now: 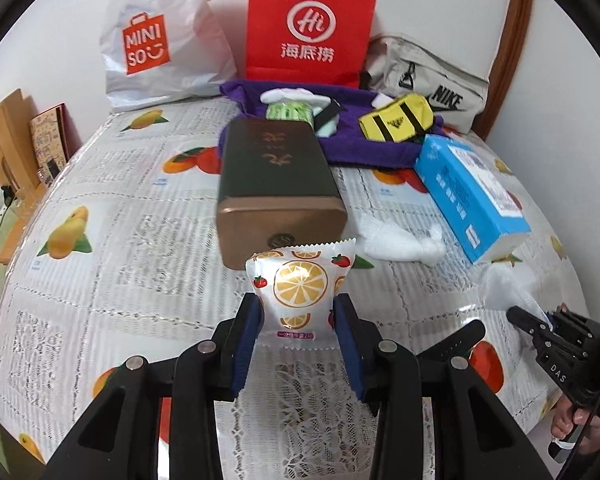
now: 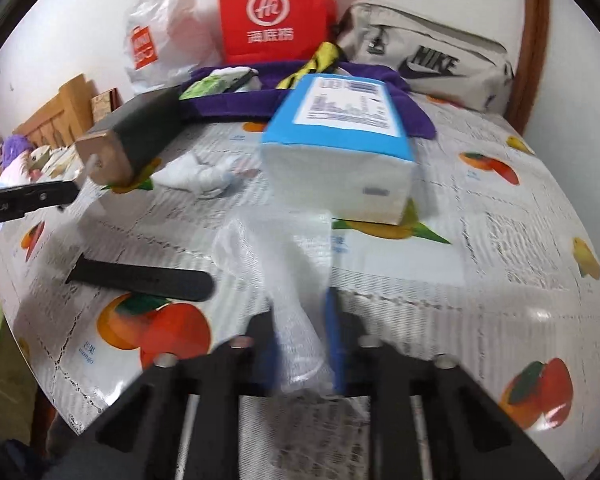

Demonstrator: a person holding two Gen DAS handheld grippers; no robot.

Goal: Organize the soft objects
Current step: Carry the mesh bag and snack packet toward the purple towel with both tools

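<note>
My left gripper [image 1: 298, 312] is shut on a white sachet printed with orange slices [image 1: 300, 280], held above the table in front of a dark green tin [image 1: 276, 184]. My right gripper [image 2: 302, 320] is shut on a clear crinkled plastic bag [image 2: 284, 264], blurred in the right wrist view; it also shows at the right edge of the left wrist view [image 1: 540, 320]. A blue tissue pack [image 2: 340, 152] lies ahead of it. A crumpled white tissue [image 1: 396, 240] lies between tin and pack.
A purple cloth [image 1: 352, 148] at the back holds a yellow pouch [image 1: 396, 120] and a green-white pack [image 1: 292, 108]. Behind stand a red paper bag [image 1: 308, 24], a Miniso bag [image 1: 156, 40] and a grey Nike bag [image 1: 432, 80]. A black strap [image 2: 140, 280] lies on the fruit-print tablecloth [image 1: 100, 272].
</note>
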